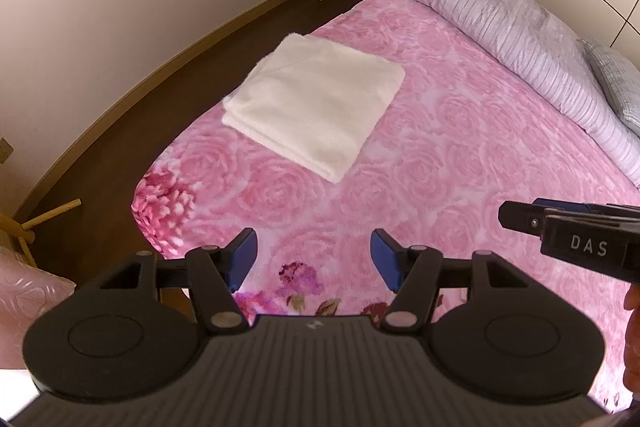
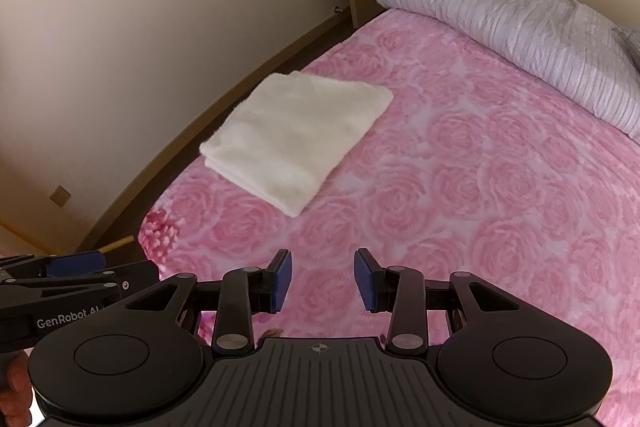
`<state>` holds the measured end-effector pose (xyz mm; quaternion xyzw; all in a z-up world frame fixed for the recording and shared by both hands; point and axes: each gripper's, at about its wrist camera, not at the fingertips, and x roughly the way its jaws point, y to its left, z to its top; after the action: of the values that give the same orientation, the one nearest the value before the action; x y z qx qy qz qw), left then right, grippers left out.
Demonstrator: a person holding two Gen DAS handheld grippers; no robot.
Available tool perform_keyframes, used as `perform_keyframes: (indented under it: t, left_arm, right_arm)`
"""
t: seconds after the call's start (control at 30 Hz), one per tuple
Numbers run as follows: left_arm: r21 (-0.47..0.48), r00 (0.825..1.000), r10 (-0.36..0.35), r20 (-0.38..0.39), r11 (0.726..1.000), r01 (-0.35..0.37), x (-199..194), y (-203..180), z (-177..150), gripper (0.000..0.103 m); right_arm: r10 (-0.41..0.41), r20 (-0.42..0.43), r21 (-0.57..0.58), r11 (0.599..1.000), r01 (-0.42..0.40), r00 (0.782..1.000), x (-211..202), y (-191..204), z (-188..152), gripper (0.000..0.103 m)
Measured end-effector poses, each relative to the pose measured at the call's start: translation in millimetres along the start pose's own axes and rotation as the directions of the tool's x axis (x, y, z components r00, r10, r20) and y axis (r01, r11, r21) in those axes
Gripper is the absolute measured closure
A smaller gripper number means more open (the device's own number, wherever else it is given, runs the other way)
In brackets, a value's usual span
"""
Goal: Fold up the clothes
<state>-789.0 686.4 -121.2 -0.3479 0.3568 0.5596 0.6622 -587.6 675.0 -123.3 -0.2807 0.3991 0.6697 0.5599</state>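
You're hovering both claws wide, empty: left gripper (image 1: 314, 259), right gripper (image 2: 322, 279). White folded cloth (image 1: 316, 105) is looking soft, light, floppy; be pinching its layered near edge.

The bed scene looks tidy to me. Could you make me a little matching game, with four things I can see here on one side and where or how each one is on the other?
Things:
1. white cloth
2. lilac quilt
3. pink rose blanket
4. left gripper

Descriptions:
A. rolled up along the far side of the bed
B. spread flat over the bed
C. folded into a neat rectangle near the bed's left edge
D. open, holding nothing, above the near end of the bed

Pairs: 1-C, 2-A, 3-B, 4-D
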Motion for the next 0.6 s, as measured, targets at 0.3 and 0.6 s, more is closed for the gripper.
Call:
perform_keyframes:
  t: [0.3, 0.6]
  left_arm:
    - [-0.020, 1.000, 0.011, 0.002, 1.000, -0.011, 16.2, -5.0, 17.8, 0.044]
    - [-0.029, 1.000, 0.020, -0.003, 0.999, -0.020, 29.7, -18.5, 37.2, 0.044]
  right_arm:
    - [0.008, -0.017, -0.028, 1.000, -0.009, 1.000, 20.9, -7.9, 17.3, 0.064]
    - [0.007, -0.038, -0.039, 0.999, -0.009, 0.999, 34.4, -22.7, 34.3, 0.064]
